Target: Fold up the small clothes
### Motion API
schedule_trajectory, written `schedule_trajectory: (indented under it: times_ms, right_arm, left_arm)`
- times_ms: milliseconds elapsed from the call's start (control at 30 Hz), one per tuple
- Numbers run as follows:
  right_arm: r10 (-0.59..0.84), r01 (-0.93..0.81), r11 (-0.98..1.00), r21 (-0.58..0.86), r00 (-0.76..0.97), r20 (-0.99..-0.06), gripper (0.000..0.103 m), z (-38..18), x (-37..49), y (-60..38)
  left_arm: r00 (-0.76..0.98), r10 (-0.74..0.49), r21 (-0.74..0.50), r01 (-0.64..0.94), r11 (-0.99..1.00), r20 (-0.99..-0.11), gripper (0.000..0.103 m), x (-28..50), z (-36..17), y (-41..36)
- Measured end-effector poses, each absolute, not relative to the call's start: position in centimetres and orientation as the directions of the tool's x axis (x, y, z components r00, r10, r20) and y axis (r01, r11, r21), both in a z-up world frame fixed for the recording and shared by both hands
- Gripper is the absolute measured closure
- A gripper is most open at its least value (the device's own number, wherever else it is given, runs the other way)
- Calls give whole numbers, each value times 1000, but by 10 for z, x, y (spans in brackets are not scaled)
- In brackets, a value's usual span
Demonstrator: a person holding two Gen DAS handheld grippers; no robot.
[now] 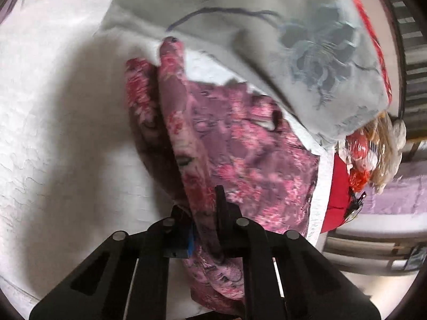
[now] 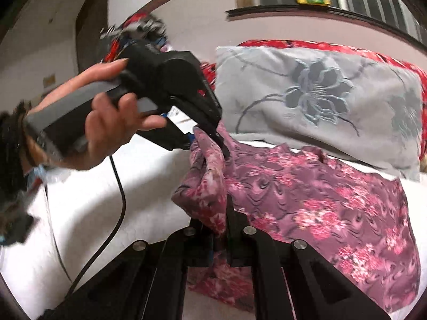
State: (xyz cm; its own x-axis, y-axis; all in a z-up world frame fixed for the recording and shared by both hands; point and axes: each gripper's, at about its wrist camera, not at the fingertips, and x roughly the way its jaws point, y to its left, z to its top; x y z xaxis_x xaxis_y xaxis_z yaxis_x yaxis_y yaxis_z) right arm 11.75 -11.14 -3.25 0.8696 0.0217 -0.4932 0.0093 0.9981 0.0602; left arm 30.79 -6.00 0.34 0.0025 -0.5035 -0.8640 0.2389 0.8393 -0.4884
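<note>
A pink and purple floral garment (image 2: 320, 208) lies partly spread on the white bedsheet (image 2: 120, 202); it also shows in the left wrist view (image 1: 240, 154). My left gripper (image 1: 202, 213) is shut on one edge of the garment and lifts it. In the right wrist view the left gripper (image 2: 210, 136) shows held in a hand, pinching a raised corner. My right gripper (image 2: 221, 221) is shut on a bunched fold of the same garment, close below the left one.
A grey pillow with a dark flower print (image 2: 320, 101) lies just behind the garment, also in the left wrist view (image 1: 267, 40). Red patterned bedding (image 2: 347, 48) lies behind it. A black cable (image 2: 117, 208) trails over the sheet. A plastic bag (image 1: 373, 144) sits at the bed's edge.
</note>
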Motion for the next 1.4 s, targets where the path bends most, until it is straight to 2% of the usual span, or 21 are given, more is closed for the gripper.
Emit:
schedule_trajectory:
  times_ms: [300,500,767,867,933,1000,1067,1133,1267,1400]
  right_arm:
    - [1,125,958,260,899,-437,98,-17,69,-190]
    - [-52,235,887,399,907,-418,98,-26,29,-255]
    - [-75,361,763,537,874,-481,98,-67,-7,-316]
    - [-40,393,709,585,851,-523,98,-91,-9,-329]
    - [-1,396,683,613,840,-542,98,-101,-8,-334]
    - [17,408,675,614,825,-566,91,-106,-7,-336]
    - [28,407,676,614,818,-574,88,-104,-11,-341]
    - [23,406,673,618,824,-566,83,-96,-22,-349]
    - [-86,412,676,611,868,-489,67,-62,-35,-373]
    - [-36,366,728,580,865,-501,54,-41,26,-399]
  left_arm:
    - [41,-506,-464,339,819,-862,93,268,42,-138]
    - [14,-508,-462,393,795,-861,93,242,42,-213]
    - [-62,-455,-437,416,797,-888,92,209,-9,-299]
    - [-59,-455,-438,406,802,-889,87,203,-23,-305]
    - [-65,-478,-459,419,783,-876,79,202,-21,-302]
    - [-57,-514,-488,420,765,-856,74,205,-11,-291]
    - [-24,-567,-523,419,742,-823,61,211,3,-270]
    - [32,-603,-537,418,733,-797,45,217,16,-239]
    - [128,-585,-503,384,774,-801,41,227,6,-184]
    - [153,-585,-523,312,793,-796,41,231,-29,-144]
